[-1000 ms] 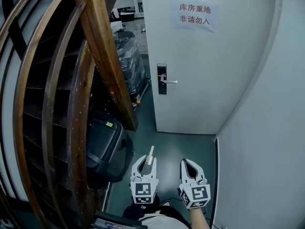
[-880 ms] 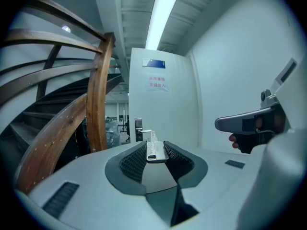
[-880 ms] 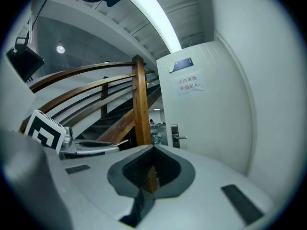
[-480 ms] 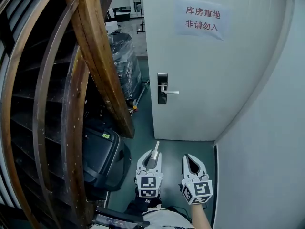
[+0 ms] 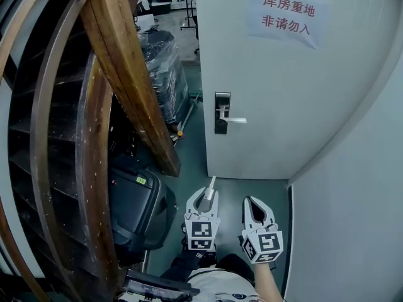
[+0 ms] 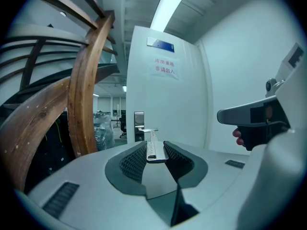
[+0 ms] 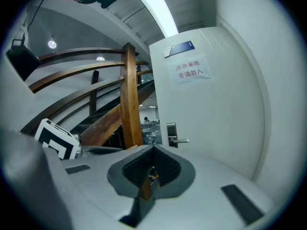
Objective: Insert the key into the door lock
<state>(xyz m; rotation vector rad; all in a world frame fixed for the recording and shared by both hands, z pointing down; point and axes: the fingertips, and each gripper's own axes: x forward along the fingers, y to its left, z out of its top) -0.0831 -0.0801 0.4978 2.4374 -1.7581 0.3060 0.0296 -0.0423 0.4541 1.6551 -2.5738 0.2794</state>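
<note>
within the left hand-held gripper (image 5: 204, 195), a slim, flat silver key (image 6: 153, 150)

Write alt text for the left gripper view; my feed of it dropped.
The left tool grips a silver key, pointing it at the lock plate on a white door ahead, some way off. A curved wooden stair rail stands left; the right tool shows at right.
</note>
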